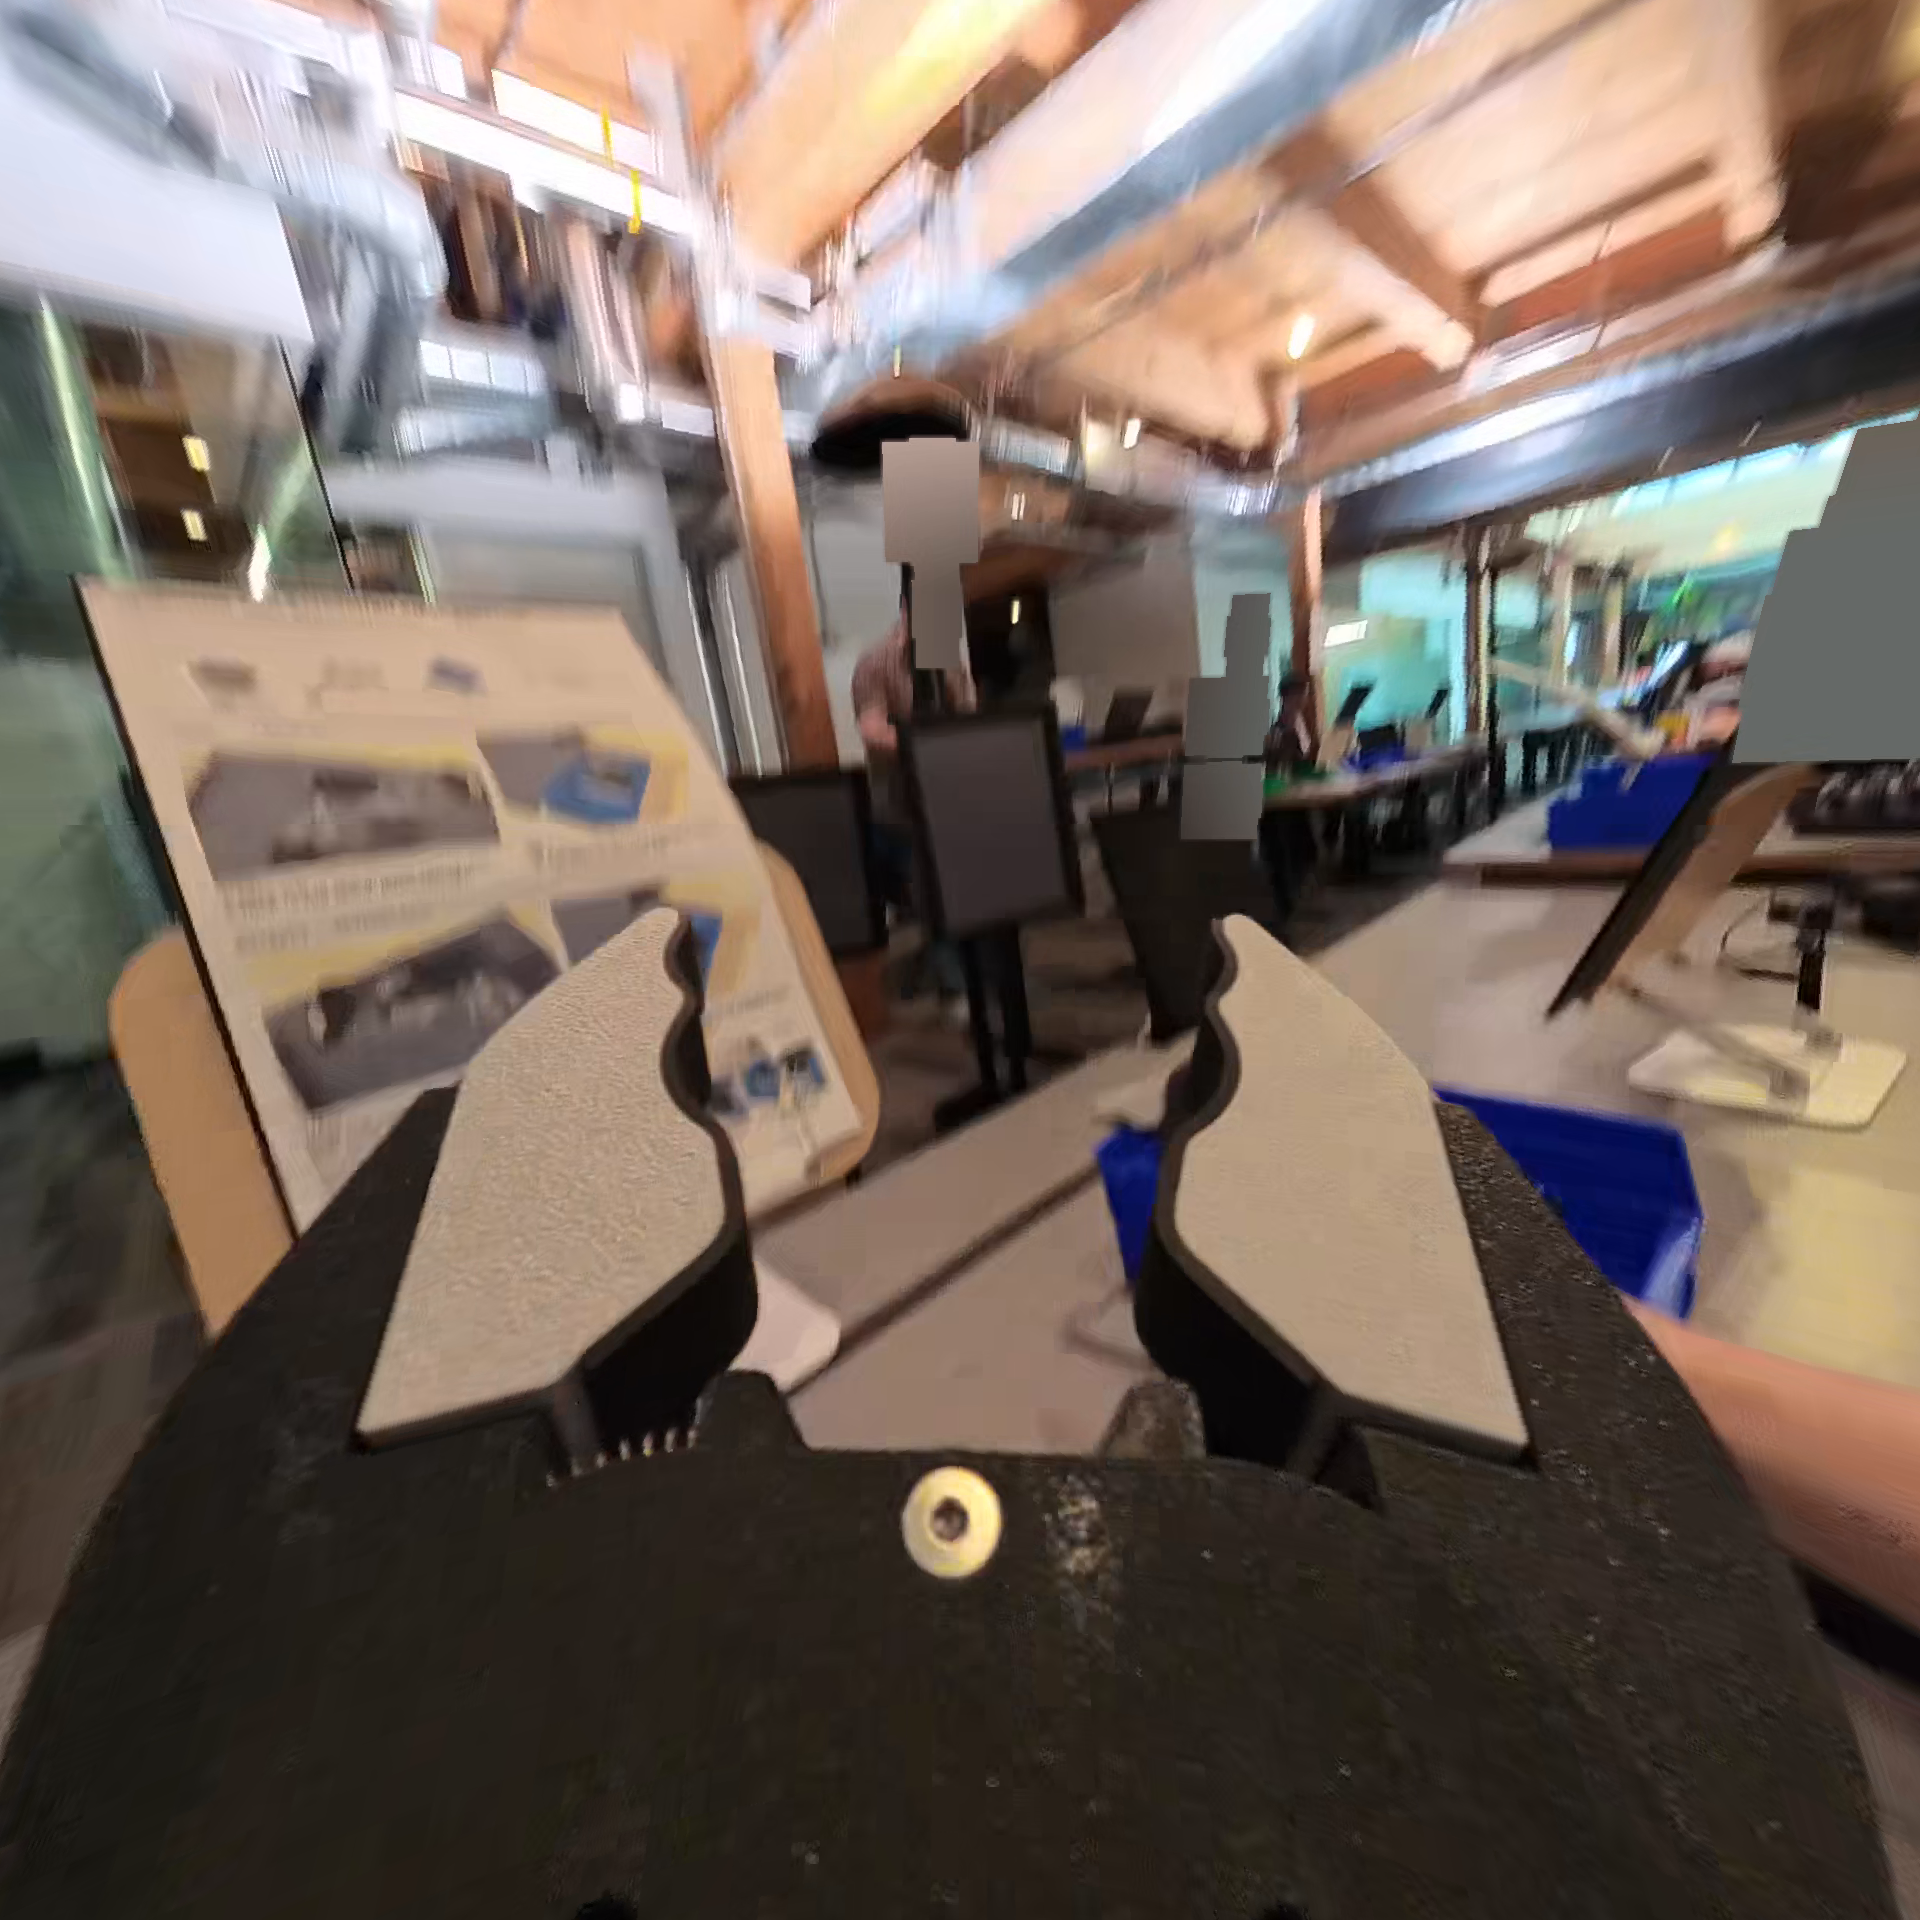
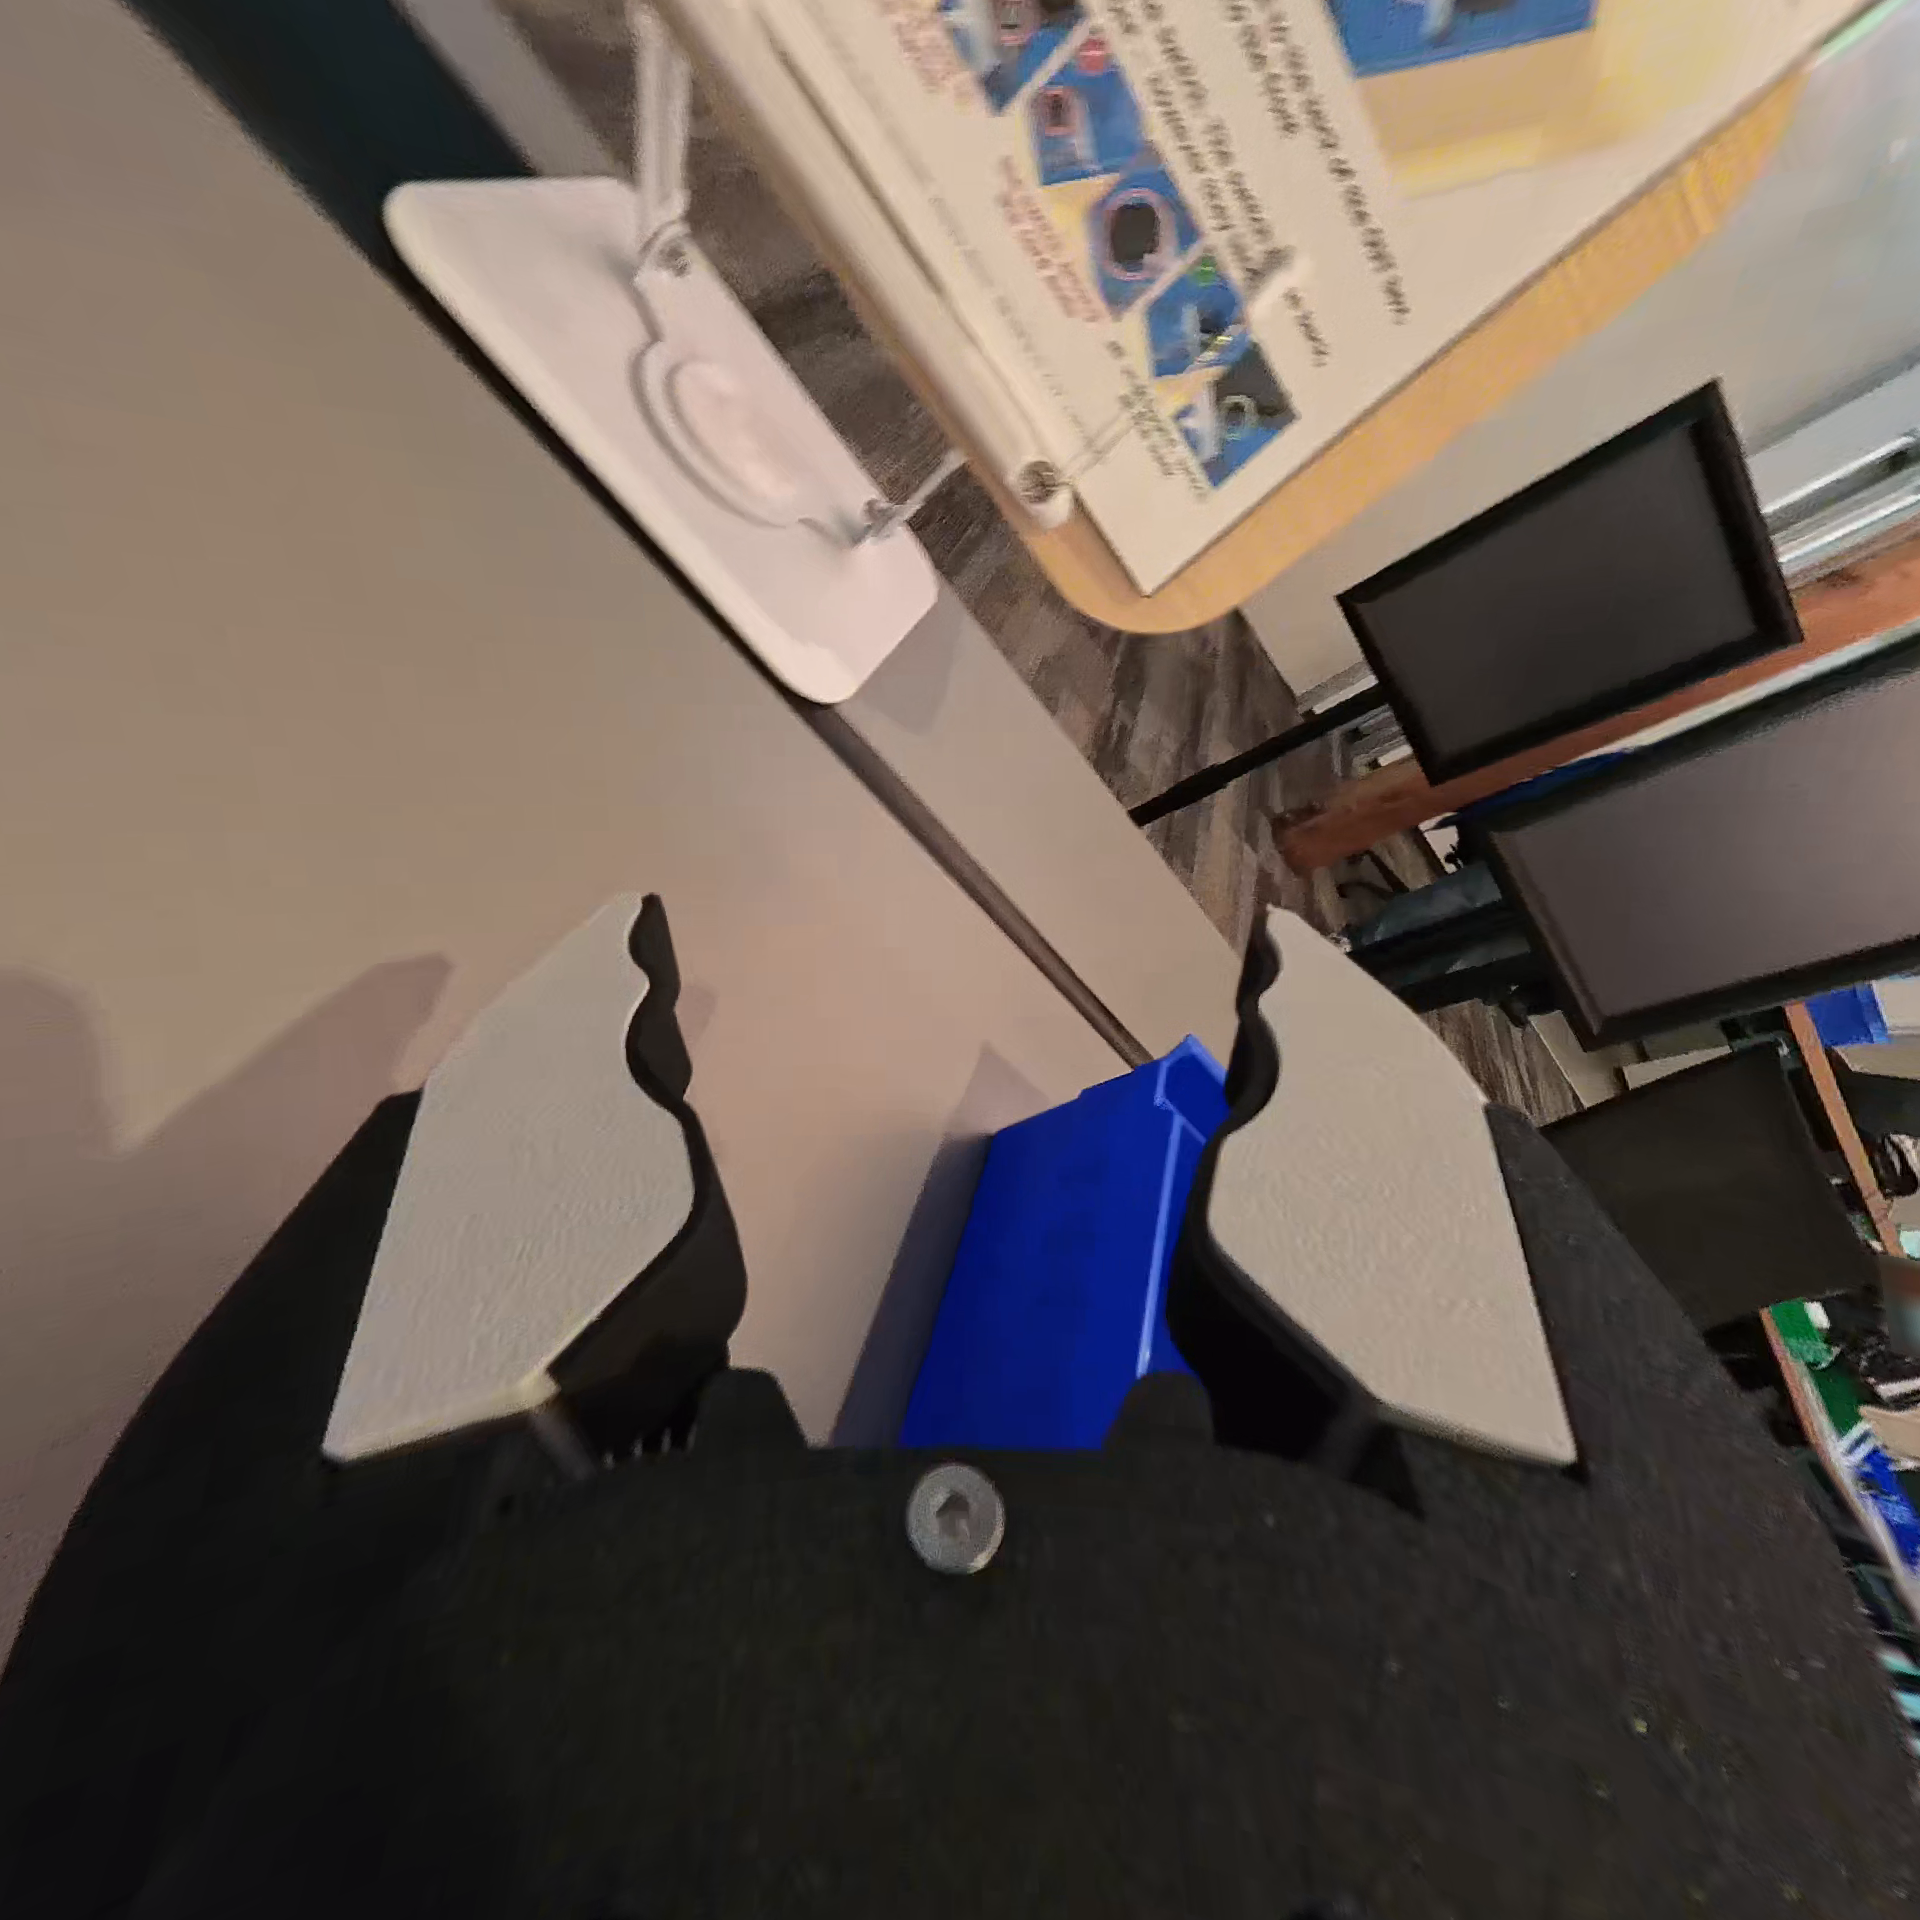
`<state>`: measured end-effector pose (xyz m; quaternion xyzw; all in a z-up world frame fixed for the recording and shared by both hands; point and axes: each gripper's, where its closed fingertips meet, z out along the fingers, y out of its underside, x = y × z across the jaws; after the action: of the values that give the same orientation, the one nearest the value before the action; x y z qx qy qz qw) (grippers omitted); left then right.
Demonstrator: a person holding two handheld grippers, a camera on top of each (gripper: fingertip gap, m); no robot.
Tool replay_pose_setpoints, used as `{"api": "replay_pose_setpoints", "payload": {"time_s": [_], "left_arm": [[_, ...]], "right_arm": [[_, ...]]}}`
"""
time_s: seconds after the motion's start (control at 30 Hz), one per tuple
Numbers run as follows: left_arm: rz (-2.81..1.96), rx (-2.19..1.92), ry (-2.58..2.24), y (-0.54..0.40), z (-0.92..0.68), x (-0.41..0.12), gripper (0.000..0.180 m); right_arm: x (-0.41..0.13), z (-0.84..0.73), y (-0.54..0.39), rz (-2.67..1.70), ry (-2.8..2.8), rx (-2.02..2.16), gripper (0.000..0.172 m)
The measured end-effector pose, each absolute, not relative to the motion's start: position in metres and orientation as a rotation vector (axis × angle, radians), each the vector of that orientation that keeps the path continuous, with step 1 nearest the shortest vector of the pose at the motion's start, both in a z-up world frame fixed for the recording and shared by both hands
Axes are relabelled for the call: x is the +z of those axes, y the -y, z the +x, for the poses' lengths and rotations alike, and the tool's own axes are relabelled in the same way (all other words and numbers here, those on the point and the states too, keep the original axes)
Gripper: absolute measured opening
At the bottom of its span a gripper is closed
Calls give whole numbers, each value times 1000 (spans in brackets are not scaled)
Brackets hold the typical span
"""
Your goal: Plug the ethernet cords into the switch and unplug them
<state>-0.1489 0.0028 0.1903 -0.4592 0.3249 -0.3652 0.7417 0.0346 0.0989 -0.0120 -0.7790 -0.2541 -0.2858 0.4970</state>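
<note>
No switch and no ethernet cord shows in either view. My left gripper is open and empty; it is raised and points out across the room, and the view is blurred. My right gripper is open and empty above the grey table, tilted to one side. A blue bin lies on the table below and between its fingers, with no pad touching it.
A poster board on a wooden stand rises at the left; it also shows in the right wrist view. A white stand base lies on the table. A blue bin sits at the right. Dark screens and people stand farther back. The left gripper's tips are roughly 30 cm from the right gripper's.
</note>
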Motion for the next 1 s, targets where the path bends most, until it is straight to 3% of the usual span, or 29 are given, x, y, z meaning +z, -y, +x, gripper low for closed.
{"api": "replay_pose_setpoints", "payload": {"time_s": [0.2,0.3,0.5,0.77,1.0], "left_arm": [[-1447,-508,-760,-102,-143,90,94],[-1529,-236,-770,-126,-155,67,96],[-1514,-56,-733,-134,-172,73,90],[-1451,-170,-705,-124,-191,103,73],[-1367,-223,-627,-113,-227,141,61]], "right_arm": [[-3,40,-106,-1805,470,-323,99],[11,37,-104,-1729,418,-161,97],[33,26,-96,-1607,392,68,92],[81,38,-71,-1411,352,190,66],[122,63,-48,-1277,325,180,58]]}}
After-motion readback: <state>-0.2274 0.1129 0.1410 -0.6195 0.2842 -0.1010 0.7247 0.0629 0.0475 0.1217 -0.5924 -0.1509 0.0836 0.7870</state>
